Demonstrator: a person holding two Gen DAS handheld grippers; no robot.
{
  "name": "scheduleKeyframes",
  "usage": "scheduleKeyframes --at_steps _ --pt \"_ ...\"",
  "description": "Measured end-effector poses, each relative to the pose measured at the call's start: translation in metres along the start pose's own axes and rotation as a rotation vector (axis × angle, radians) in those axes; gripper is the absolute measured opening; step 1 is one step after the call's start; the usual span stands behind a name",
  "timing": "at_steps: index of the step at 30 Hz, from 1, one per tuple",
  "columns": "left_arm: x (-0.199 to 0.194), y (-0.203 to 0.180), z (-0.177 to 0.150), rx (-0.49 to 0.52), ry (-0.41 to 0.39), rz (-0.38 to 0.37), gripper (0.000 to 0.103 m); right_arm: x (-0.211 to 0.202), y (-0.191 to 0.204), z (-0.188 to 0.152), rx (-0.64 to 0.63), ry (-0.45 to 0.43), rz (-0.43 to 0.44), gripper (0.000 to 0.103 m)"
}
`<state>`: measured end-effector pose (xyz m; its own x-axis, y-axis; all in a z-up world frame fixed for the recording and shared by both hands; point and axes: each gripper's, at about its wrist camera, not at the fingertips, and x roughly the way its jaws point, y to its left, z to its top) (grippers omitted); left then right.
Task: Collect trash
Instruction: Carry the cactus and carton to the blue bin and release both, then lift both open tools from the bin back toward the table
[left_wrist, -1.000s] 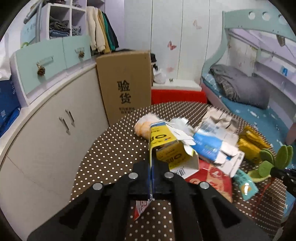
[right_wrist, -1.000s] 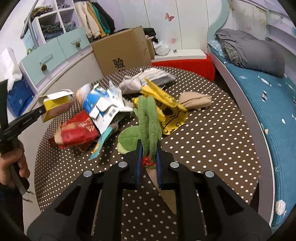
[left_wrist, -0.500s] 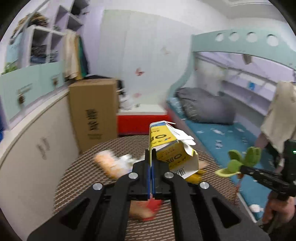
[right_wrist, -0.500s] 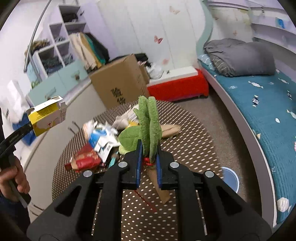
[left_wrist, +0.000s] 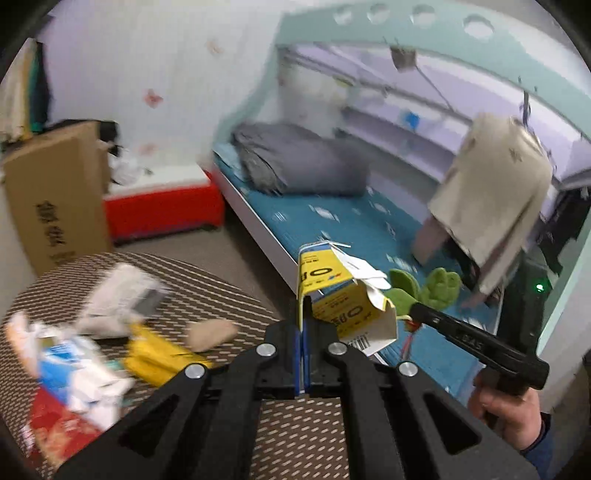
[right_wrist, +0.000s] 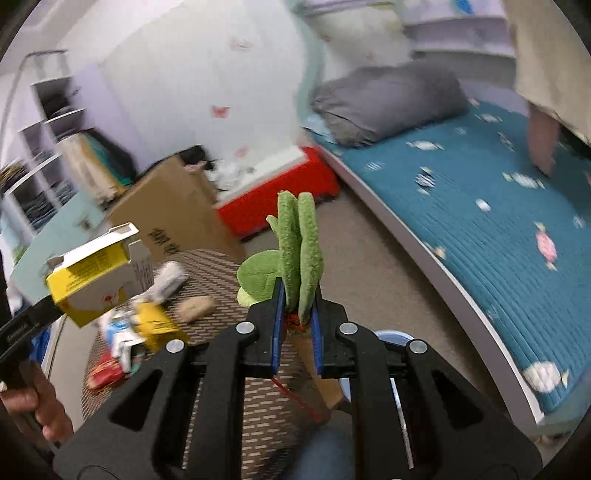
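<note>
A torn yellow carton (left_wrist: 343, 299) is clamped by one flap between the closed fingers of the left hand-held gripper (left_wrist: 303, 354) and is held in the air, above the far edge of the dotted counter (left_wrist: 229, 295). A green plush plant (right_wrist: 295, 251) is pinched at its red-tied base by the right hand-held gripper (right_wrist: 297, 332), whose blue-padded fingers are pressed against both sides of it; a red string (right_wrist: 295, 397) is seen hanging below. In the left wrist view the plush is seen just beyond the carton, and the two held things are close together but their touching cannot be judged.

On the counter behind, more trash is left lying: a red wrapper (left_wrist: 55, 432), a blue-and-white torn pack (left_wrist: 70, 365), a yellow pack (left_wrist: 155, 354), a tan pouch (left_wrist: 212, 332) and a white crumpled bag (left_wrist: 122, 299), all blurred.

Farther off, a cardboard box (right_wrist: 173, 214) and a red chest (right_wrist: 280, 188) are seen by the wall, and a grey bundle of bedding (right_wrist: 391, 99) is laid on the blue bed (right_wrist: 498, 229).
</note>
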<state>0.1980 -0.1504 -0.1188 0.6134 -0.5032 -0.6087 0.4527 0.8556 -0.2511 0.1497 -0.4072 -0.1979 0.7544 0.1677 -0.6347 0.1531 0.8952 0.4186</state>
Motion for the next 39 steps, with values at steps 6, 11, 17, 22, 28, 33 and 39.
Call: scheduleKeyframes --at_steps 6,11,17,22,28,33,39 --pt "0.104 -0.036 0.0 0.068 0.171 -0.052 0.001 0.06 -0.069 -0.019 0.141 0.107 -0.082 0.013" --pt "0.195 -0.055 -0.02 0.104 0.363 -0.058 0.001 0.118 -0.102 -0.039 0.23 0.218 -0.105 0.013" --pt "0.256 -0.058 -0.035 0.123 0.497 -0.023 0.002 0.166 -0.128 -0.066 0.306 0.313 -0.111 0.014" --pt "0.289 -0.057 -0.043 0.163 0.607 0.008 0.044 0.185 -0.14 -0.08 0.384 0.341 -0.097 0.019" --pt "0.287 -0.065 -0.038 0.215 0.563 0.034 0.076 0.185 -0.152 -0.093 0.456 0.341 -0.084 0.073" --pt "0.26 -0.063 -0.032 0.233 0.483 0.085 0.083 0.174 -0.152 -0.097 0.458 0.328 -0.104 0.097" --pt "0.213 -0.059 -0.024 0.226 0.383 0.103 0.089 0.141 -0.136 -0.089 0.421 0.274 -0.169 0.097"
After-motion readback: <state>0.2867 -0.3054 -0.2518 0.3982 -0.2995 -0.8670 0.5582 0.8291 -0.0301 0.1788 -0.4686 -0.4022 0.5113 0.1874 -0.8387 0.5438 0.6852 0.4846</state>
